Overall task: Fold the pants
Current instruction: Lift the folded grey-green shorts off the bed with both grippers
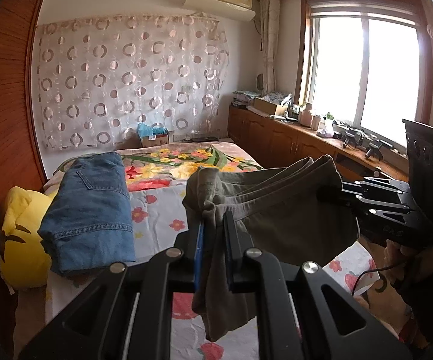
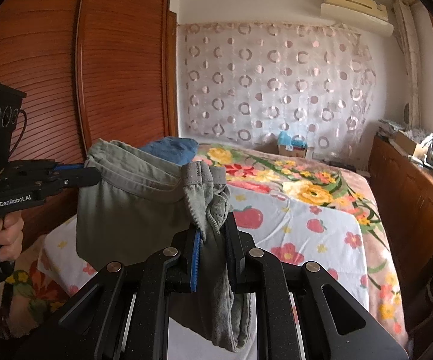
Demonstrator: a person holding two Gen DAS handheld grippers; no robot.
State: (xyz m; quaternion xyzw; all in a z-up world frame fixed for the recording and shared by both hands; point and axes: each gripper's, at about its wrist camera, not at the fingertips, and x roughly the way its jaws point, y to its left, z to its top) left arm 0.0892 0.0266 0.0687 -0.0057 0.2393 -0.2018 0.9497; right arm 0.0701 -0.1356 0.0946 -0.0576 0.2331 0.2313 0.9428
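Grey-green pants point(image 1: 279, 210) hang folded in the air above the bed, stretched between the two grippers. My left gripper point(image 1: 215, 225) is shut on one bunched corner of them, and cloth droops down between its fingers. In the right wrist view the same pants point(image 2: 126, 198) span from my right gripper point(image 2: 213, 234), shut on the other bunched corner, across to the left gripper point(image 2: 89, 175) at the far left, held by a hand. The right gripper point(image 1: 329, 193) also shows at the right of the left wrist view, clamped on the pants' edge.
Folded blue jeans point(image 1: 92, 210) lie on the bed's left side, beside a yellow pillow point(image 1: 21, 234). The bed point(image 2: 321, 219) has a floral sheet and blanket. A wooden wardrobe point(image 2: 111, 75) stands at the left, low cabinets point(image 1: 291, 141) with clutter run under the window.
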